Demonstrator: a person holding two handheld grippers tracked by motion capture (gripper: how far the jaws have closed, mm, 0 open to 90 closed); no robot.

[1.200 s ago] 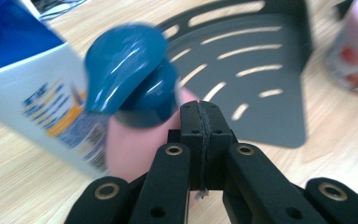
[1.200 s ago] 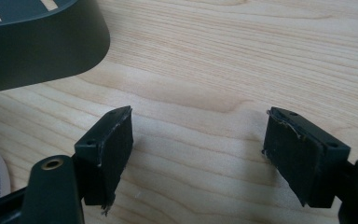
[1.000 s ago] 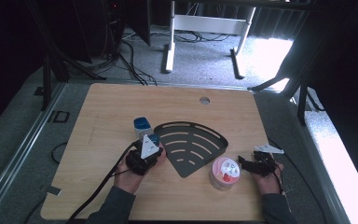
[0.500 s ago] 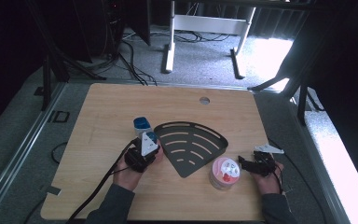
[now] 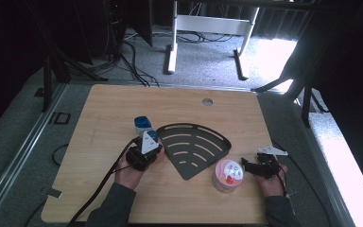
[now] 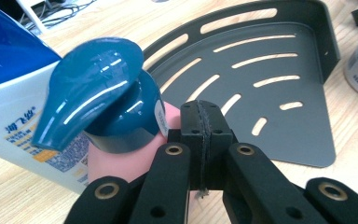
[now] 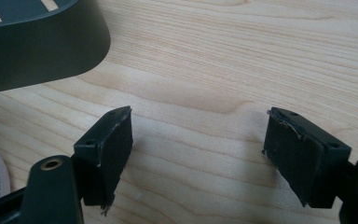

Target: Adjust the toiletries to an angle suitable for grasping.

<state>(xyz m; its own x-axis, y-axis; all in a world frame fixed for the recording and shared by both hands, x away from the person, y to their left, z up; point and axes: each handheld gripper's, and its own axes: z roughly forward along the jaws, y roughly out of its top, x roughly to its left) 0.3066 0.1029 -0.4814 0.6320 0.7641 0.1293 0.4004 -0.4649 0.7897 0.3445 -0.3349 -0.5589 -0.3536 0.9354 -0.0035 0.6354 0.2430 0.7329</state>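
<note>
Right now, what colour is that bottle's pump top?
The pump top is glossy teal-blue, clearest in the left gripper view.

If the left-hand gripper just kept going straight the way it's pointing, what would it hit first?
Most likely the dark slotted corner shelf: the shut left gripper points straight at it across a short strip of table. The blue-capped bottle sits just beside the line, so it might brush that; depth is hard to judge.

Your left gripper [image 5: 147, 145] sits left of centre in the lower half of the high view, its jaws pressed flat together with nothing between them. Your right gripper [image 5: 246, 164] lies at lower right, pointing left, jaws spread wide and empty.
</note>
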